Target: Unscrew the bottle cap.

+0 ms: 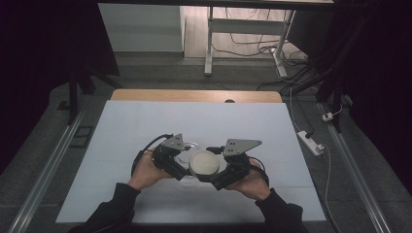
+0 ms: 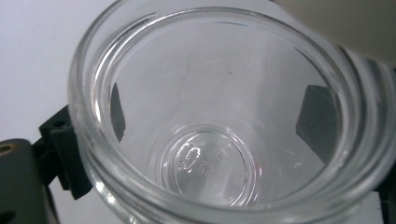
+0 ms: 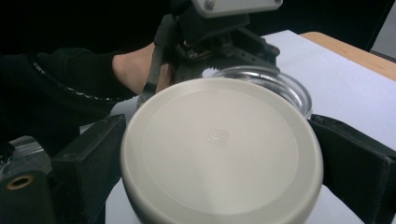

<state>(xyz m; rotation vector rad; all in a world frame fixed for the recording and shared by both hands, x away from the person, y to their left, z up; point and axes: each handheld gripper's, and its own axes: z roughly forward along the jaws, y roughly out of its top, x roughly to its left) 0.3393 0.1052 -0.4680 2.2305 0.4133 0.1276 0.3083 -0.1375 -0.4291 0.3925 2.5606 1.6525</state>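
Clear glass is what we meet first in the high view: a round, transparent glass jar [image 1: 187,150] sits low in the middle of the frame on the pale blue-white worktop [image 1: 121,131], with the left gripper [image 1: 176,159] at its left flank. Just right of it we see the round, cream-coloured plastic lid [image 1: 204,163], held by the right gripper [image 1: 219,175], whose grey plate points toward the right of the frame. Both hands come up from the bottom edge in dark sleeves.

In the left gripper view we look straight into the jar's [image 2: 210,154] open mouth. Its thick rim spans the frame, and the black jaws show through the glass wall at left and right, clamped on the jar's sides.

In the right gripper view the lid [image 3: 222,151] fills the centre, its flat top facing us, and the black jaws press its left and right edges. Behind it, upper centre, we see the jar's [image 3: 285,86] rim and the left gripper [image 3: 219,44] grasping it.
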